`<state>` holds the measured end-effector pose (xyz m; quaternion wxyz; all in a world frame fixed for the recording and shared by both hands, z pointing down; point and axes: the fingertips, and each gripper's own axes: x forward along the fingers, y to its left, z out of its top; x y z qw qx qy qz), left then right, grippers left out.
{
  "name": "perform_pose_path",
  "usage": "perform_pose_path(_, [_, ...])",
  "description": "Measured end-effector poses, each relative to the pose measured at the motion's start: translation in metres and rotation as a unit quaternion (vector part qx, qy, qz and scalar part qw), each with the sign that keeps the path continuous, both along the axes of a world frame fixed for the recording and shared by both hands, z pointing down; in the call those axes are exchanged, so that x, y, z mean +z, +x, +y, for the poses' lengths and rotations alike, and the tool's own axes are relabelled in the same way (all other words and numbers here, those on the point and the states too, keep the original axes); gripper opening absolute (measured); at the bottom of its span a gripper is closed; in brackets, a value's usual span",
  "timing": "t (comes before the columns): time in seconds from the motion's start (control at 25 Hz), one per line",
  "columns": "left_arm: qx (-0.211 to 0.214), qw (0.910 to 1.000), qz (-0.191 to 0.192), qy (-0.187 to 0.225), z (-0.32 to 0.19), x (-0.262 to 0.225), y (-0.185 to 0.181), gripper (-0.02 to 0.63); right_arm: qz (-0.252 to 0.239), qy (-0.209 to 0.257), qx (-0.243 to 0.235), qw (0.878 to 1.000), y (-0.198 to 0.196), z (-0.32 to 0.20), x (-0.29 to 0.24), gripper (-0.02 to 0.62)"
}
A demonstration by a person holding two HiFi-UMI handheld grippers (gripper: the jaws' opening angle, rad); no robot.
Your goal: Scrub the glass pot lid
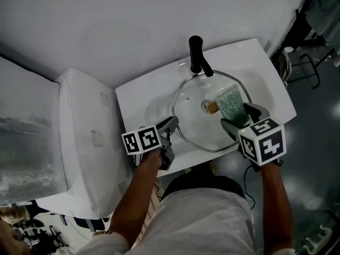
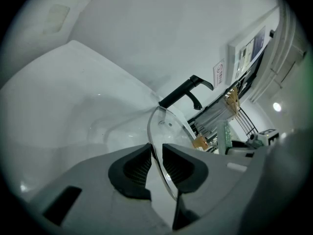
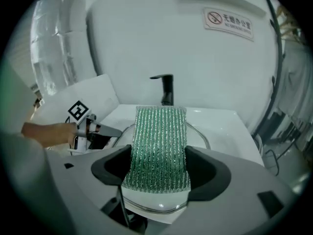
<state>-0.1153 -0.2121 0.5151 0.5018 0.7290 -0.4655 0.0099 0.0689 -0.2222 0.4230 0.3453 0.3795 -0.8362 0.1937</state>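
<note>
Glass pot lid (image 1: 194, 113): held over the white sink (image 1: 135, 97), just near of the black faucet (image 1: 197, 54), broad face turned up to the head view; whether its far edge rests on the basin cannot be told
Left gripper (image 1: 171, 125): clenched on the lid's left rim, the glass edge running between the two ribbed pads in the left gripper view
Right gripper (image 1: 240, 116): clamped on the near end of a green scrub sponge (image 1: 231, 101), one pad on each long side
Sponge axis: its length runs straight away from the right jaws toward the far side, pointing at the faucet
Sponge over lid: the free end lies above the right part of the glass, just right of the knob (image 1: 211, 107); in the right gripper view the rim curves under and beside it, but contact with the glass cannot be made out
Deciding relation: most of the bare glass lies to the left of the sponge, between the knob and the left jaws, so the scrubbing hand is the right one and the left serves as anchor
Likely step: mid-scrub on the right half, by my reading
Next move calls for: pressing the sponge flat and sweeping left round the knob, its long axis kept across the stroke
Risk: a hard push on the right side could lever the rim in the left pads, as the lid is gripped at one edge only
</note>
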Motion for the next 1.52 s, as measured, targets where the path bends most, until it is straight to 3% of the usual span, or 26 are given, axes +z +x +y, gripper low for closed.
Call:
perform_pose_path(0.16, [-0.001, 1.0000, -0.001, 0.000, 0.000, 0.000, 0.000, 0.081, 0.046, 0.039, -0.064, 0.996, -0.035, 0.030, -0.001, 0.339])
perform_pose_path(0.4, [-0.003, 1.0000, -0.003, 0.000, 0.000, 0.000, 0.000, 0.080, 0.105, 0.042, -0.151, 0.982, -0.070, 0.060, 0.029, 0.339])
perform_pose_path(0.68, [-0.006, 1.0000, -0.004, 0.000, 0.000, 0.000, 0.000, 0.080, 0.169, 0.042, -0.226, 0.958, -0.073, 0.071, 0.064, 0.339])
perform_pose_path(0.88, [-0.007, 1.0000, -0.005, -0.001, 0.000, -0.001, -0.001, 0.078, 0.172, 0.047, -0.259, 0.949, -0.064, 0.072, 0.068, 0.339])
perform_pose_path(1.4, [-0.008, 0.9999, -0.011, -0.002, 0.001, 0.000, -0.001, 0.078, 0.202, 0.025, -0.240, 0.949, 0.031, 0.048, 0.067, 0.339])
perform_pose_path(1.52, [-0.009, 0.9999, -0.013, -0.002, 0.001, 0.000, -0.001, 0.078, 0.201, 0.005, -0.203, 0.958, 0.058, 0.037, 0.067, 0.339])
